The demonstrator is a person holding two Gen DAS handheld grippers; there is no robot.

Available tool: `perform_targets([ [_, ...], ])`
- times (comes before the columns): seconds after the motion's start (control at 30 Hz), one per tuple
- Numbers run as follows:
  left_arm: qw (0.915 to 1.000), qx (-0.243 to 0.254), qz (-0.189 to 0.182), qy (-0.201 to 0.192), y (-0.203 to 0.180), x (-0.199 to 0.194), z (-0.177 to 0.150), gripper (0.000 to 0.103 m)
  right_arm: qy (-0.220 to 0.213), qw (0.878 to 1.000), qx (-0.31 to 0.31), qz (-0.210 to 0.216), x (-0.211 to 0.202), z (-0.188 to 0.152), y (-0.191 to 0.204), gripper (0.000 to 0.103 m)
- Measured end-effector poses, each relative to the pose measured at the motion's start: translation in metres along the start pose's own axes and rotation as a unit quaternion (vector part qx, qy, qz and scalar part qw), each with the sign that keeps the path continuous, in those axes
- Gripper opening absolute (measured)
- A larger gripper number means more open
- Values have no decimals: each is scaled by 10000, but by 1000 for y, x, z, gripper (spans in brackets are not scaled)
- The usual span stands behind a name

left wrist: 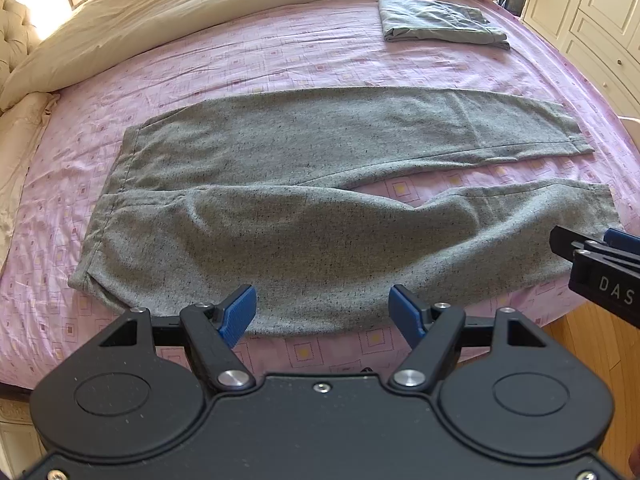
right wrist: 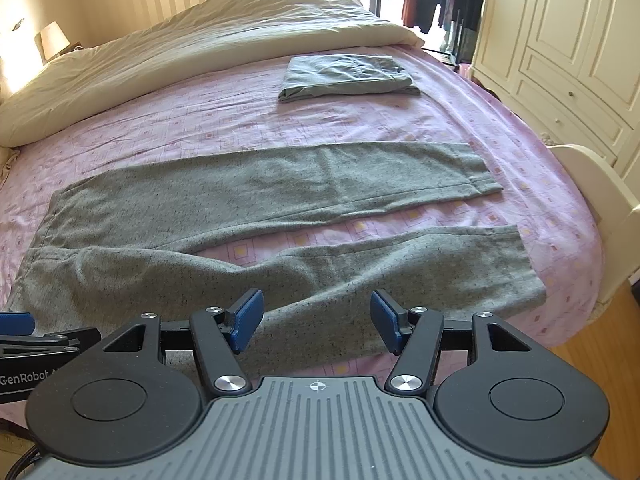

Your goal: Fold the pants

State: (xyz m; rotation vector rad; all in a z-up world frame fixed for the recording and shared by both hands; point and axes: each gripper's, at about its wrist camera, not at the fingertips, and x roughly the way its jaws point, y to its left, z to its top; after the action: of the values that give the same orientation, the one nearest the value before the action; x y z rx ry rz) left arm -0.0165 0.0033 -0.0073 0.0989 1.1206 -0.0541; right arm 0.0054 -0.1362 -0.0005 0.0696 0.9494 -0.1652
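Note:
Grey speckled pants (left wrist: pixel 304 184) lie spread flat across the pink bed sheet (left wrist: pixel 248 60), waistband at the left, both legs running right with a gap of sheet between them. They also show in the right wrist view (right wrist: pixel 280 208). My left gripper (left wrist: pixel 322 312) is open and empty, above the near edge of the near leg close to the seat. My right gripper (right wrist: pixel 316 322) is open and empty, above the near edge of the near leg further right. The right gripper shows at the right edge of the left wrist view (left wrist: pixel 600 264).
A folded grey garment (left wrist: pixel 440 20) lies at the far right of the bed, also in the right wrist view (right wrist: pixel 348 76). A cream duvet (right wrist: pixel 192 48) is bunched along the far side. A white wardrobe (right wrist: pixel 568 48) stands right. Wooden floor (right wrist: pixel 600 344) is beside the bed.

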Motion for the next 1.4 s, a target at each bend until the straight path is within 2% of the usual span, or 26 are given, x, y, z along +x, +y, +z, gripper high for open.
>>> perform_targets([
  [0.9, 10000, 10, 71, 37, -4, -2, -4, 75, 24, 9999, 58, 97, 2, -1, -5, 58],
  [1.4, 9988, 180, 153, 430, -11, 14, 7, 75, 369, 9986, 331, 179, 25, -1, -11, 58],
])
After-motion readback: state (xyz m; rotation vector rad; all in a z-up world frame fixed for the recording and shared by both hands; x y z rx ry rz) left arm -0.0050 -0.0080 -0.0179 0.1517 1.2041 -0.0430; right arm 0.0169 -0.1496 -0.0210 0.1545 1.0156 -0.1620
